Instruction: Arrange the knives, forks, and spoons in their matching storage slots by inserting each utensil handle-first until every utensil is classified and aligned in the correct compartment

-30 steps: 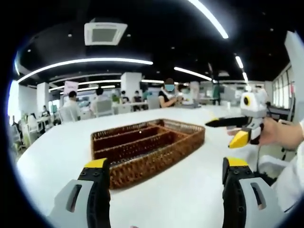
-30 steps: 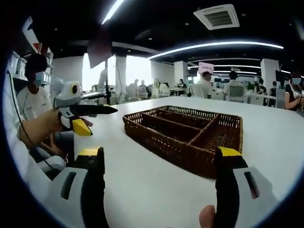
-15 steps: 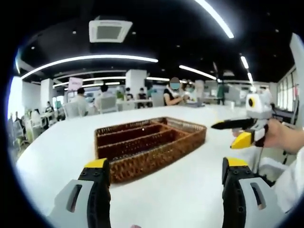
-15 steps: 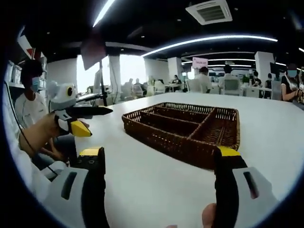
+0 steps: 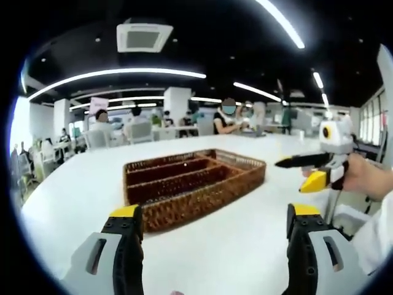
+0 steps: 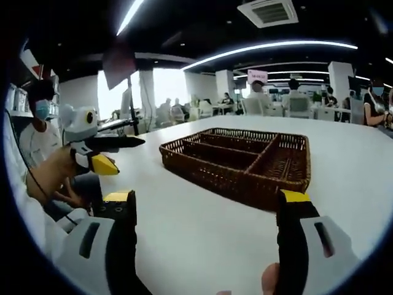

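A brown wicker basket (image 5: 202, 200) with several long compartments sits on a white table (image 5: 73, 190); the slots I can see into look bare. My left gripper (image 5: 215, 215) hovers open in front of its near wall, a short way back from it. In the right gripper view the same basket (image 6: 227, 184) lies ahead and slightly right of my right gripper (image 6: 206, 200), which is open with nothing between its jaws. The right gripper (image 5: 322, 163), held by a hand, hangs over the table's right side. The left gripper (image 6: 92, 150) shows over the left edge.
The white table (image 6: 184, 227) spreads wide around the basket. A masked person (image 6: 40, 129) sits just beyond its left edge, near a dark pole (image 6: 131, 104). Several people sit at tables (image 5: 135, 126) far behind.
Both cameras have drifted slightly, so the basket sits a little differently in each view. The basket itself has not moved and both grippers stay open.
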`<state>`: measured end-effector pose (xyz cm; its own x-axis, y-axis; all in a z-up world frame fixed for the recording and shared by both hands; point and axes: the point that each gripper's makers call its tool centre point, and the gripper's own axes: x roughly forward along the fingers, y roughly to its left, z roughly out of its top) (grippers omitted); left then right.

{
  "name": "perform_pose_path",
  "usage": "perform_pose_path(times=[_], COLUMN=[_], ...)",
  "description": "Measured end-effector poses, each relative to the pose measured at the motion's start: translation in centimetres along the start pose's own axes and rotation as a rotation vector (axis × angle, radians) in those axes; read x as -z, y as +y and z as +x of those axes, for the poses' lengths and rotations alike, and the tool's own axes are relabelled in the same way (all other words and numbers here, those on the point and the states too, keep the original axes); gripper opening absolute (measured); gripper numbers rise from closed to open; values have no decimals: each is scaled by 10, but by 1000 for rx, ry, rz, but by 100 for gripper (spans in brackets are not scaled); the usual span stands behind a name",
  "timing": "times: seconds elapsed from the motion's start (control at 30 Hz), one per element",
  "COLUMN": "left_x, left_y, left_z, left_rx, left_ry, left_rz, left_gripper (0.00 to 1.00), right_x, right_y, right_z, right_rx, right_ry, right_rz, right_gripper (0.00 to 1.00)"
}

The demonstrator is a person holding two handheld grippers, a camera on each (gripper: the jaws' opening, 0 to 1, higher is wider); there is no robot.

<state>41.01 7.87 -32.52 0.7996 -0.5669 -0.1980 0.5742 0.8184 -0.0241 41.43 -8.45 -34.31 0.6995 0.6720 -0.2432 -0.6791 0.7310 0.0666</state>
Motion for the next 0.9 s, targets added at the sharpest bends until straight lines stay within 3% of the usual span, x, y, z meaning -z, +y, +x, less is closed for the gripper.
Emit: perform_pose_path(times=[0.5, 0.9], left_x=[2, 4], left_y=[-3, 3], left_z=[4, -5], left_rx=[6, 0], left_ry=[8, 16], left_rz=[-1, 2], left_gripper=[97, 97], right_x=[-2, -5], right_y=[-6, 5], right_z=[-8, -1], right_rx=[14, 10], right_ry=[-2, 0], right_rz=[4, -14], right_gripper=[98, 98])
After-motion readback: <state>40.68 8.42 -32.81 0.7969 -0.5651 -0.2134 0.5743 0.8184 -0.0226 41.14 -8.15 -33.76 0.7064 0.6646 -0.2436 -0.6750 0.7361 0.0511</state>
